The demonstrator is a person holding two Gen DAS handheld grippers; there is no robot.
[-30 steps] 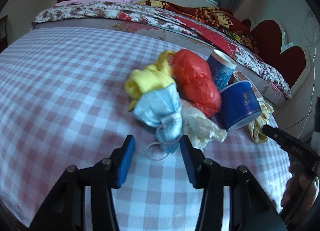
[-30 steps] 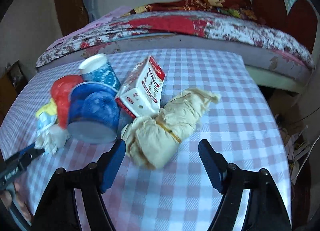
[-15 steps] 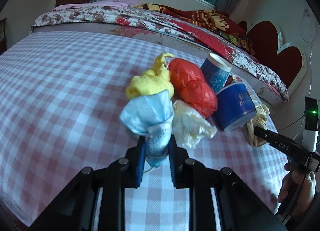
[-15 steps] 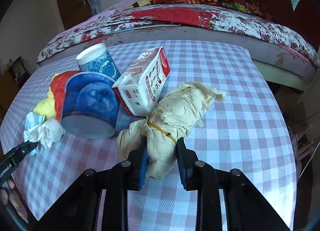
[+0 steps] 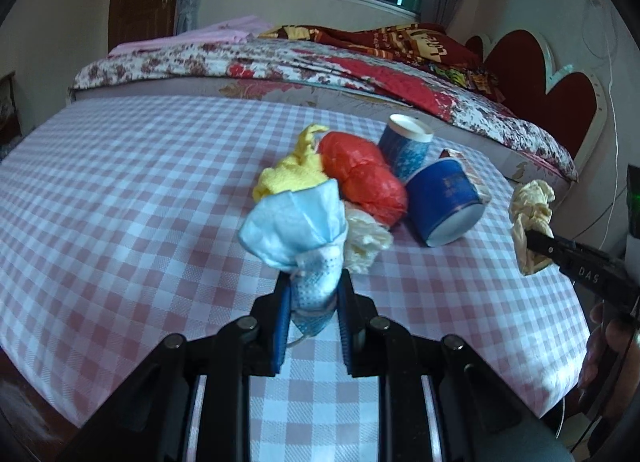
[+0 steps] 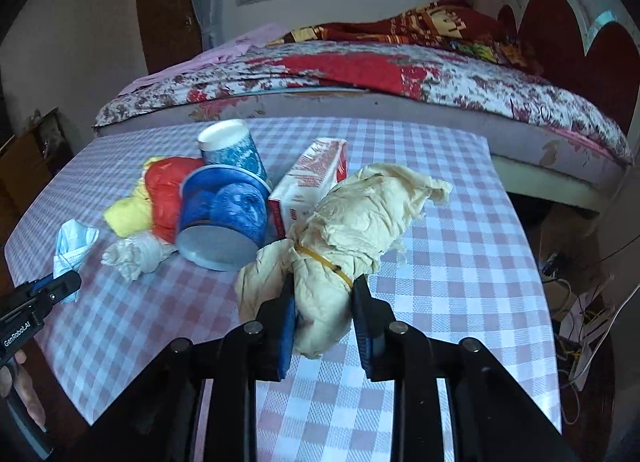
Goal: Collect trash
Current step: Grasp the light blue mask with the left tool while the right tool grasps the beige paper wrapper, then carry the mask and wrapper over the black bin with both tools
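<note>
Clamping a blue face mask (image 5: 298,221), the left gripper (image 5: 312,302) lifts it; the right gripper (image 6: 324,314) squeezes a cream wad (image 6: 352,221) — cups (image 6: 224,213), carton (image 6: 316,177), bags (image 5: 364,177) remain mid-tabletop (image 5: 120,189), uncollected.

Bare checked cloth (image 5: 120,197) left of trash pile (image 5: 360,181)

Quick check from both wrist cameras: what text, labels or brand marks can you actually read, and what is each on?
"DAS": right gripper body.
"GenRobot.AI": left gripper body.
"LOVE": red blanket on the bed.
Blue cup label: too blurred.
Red and white carton print: unreadable.
</note>
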